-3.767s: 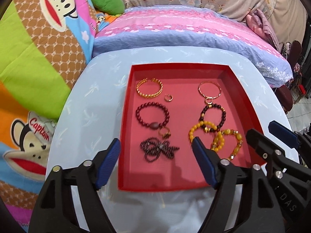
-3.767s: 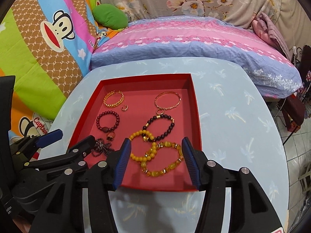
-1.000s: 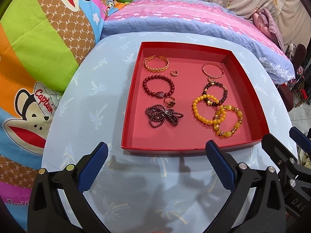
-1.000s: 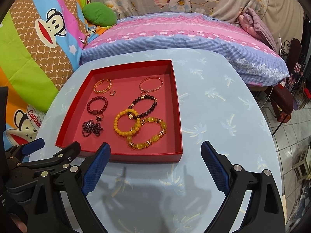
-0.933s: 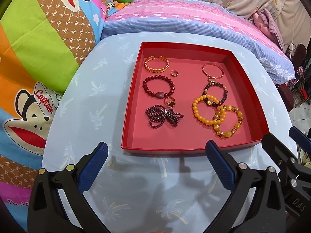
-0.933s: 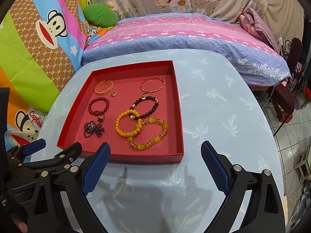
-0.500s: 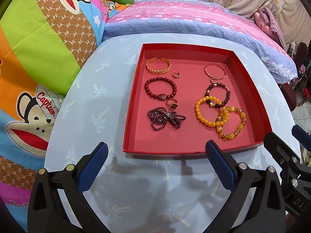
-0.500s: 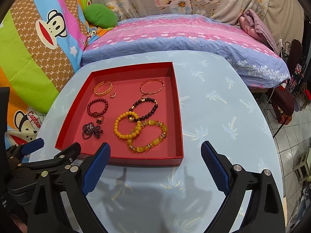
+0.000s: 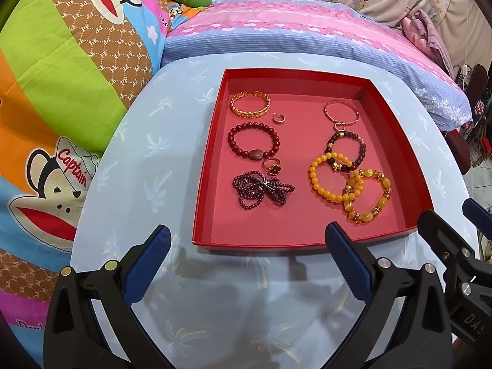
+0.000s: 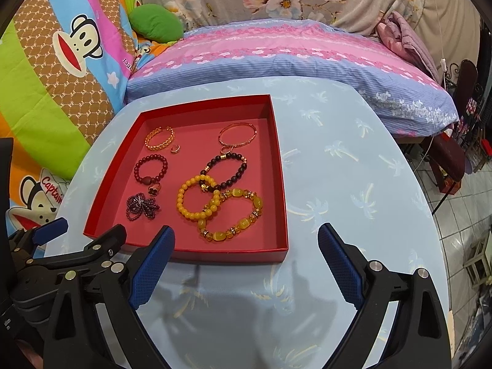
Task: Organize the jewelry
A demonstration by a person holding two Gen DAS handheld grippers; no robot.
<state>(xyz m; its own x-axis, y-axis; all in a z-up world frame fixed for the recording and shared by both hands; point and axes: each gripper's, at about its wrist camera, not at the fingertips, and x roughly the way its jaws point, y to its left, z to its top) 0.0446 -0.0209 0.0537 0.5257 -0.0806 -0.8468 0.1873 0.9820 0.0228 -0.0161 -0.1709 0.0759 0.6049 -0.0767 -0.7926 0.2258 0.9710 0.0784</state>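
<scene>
Jewelry sits inside the red tray on the pale blue table, in two loose columns. The left gripper and right gripper both hang spread wide and empty, short of the tray's near wall, so I judge this a pause between picks or the close of the job.

From tray centre, the gold chain bangle, red bead bracelet and dark bead cluster lie toward 9 o'clock, well spaced. Toward 4 o'clock the yellow bead bracelet overlaps both the amber bracelet and the black bead bracelet. If work remains, the next move probably calls for pinching one bead of the amber bracelet and drawing it clear.

Fisheye warp blurs the two small rings. Table edges near 6 o'clock are cut off behind the gripper bodies.
</scene>
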